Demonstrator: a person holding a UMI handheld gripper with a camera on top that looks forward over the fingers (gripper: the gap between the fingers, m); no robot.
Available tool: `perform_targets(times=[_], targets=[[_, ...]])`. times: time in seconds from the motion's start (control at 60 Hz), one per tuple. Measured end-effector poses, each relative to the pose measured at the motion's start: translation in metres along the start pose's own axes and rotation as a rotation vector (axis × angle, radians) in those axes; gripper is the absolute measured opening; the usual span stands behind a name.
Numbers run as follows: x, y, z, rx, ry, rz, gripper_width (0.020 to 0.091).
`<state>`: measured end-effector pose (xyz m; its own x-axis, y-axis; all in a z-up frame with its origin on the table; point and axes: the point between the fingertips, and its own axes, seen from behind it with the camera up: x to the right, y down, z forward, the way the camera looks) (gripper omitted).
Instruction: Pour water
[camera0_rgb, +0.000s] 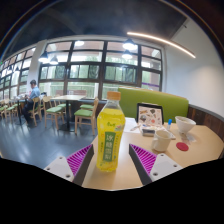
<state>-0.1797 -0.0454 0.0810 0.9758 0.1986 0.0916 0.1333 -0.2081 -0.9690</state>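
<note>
the gripper (107, 162) has its jaws closed on an upright yellow bottle (109, 132) — above the desk (205, 142), where a white cup (184, 126) stands beyond.

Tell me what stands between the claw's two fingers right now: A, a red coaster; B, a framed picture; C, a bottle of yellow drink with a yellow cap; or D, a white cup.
C: the bottle of yellow drink stands upright on the table between the claw fingers.
</note>
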Motion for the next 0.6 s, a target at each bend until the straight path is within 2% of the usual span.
perform_targets(times=[0.1, 0.167, 0.233, 0.333, 0.35, 0.367, 0.4, 0.483, 0.5, 0.517, 0.6], targets=[[-0.003, -0.002, 0.034, 0.001, 0.023, 0.004, 0.0813], [-0.006, -0.004, 0.059, 0.010, 0.029, 0.019, 0.0775], [-0.006, -0.002, 0.068, 0.004, 0.039, 0.001, 0.0426], [-0.019, -0.010, 0.067, 0.067, 0.029, -0.113, 0.0388], [-0.021, -0.012, 0.067, 0.076, 0.028, -0.125, 0.0348], [-0.023, -0.011, 0.066, 0.070, 0.029, -0.137, 0.0345], [-0.026, -0.012, 0.066, 0.073, 0.020, -0.152, 0.0291], [-0.021, -0.010, 0.075, 0.075, -0.006, -0.150, 0.0292], [-0.021, -0.010, 0.075, 0.077, -0.009, -0.147, 0.0323], [-0.022, -0.011, 0.075, 0.077, -0.014, -0.144, 0.0262], [-0.022, -0.011, 0.076, 0.062, -0.024, -0.112, 0.0257]])
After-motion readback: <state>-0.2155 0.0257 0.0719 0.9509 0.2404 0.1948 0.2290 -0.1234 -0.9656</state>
